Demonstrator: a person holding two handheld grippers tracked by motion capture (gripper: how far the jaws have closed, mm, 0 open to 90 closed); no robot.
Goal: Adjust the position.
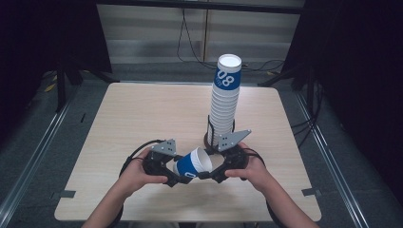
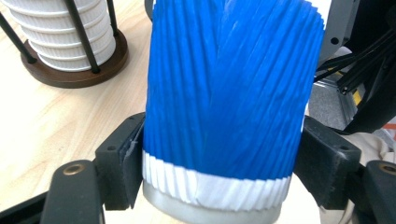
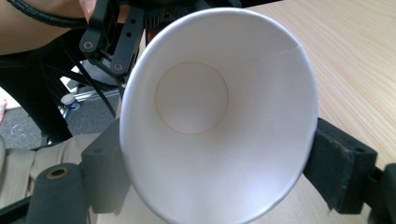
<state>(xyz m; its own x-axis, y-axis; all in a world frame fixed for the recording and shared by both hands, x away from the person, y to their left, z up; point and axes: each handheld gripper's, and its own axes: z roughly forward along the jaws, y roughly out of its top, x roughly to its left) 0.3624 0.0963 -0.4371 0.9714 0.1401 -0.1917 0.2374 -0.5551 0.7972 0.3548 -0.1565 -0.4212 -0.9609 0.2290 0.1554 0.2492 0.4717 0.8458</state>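
A blue paper cup [image 1: 192, 164] with a white inside lies on its side, lifted over the table's near edge between both grippers. My left gripper [image 1: 183, 178] is shut on its narrow bottom end; in the left gripper view the ribbed blue wall [image 2: 224, 93] rises between the two pads [image 2: 123, 163]. My right gripper [image 1: 209, 173] is shut on the wide rim end; in the right gripper view the cup's open mouth [image 3: 215, 121] faces the camera, with a black pad [image 3: 336, 163] against each side. The left gripper [image 3: 112, 37] shows behind the cup there.
A tall stack of white cups [image 1: 225, 102], topped by a blue-printed one, stands in a wire holder with a round brown base [image 2: 74, 74] just beyond the right gripper. The wooden table [image 1: 142, 109] spreads out to the left and back. Cables lie on the floor behind it.
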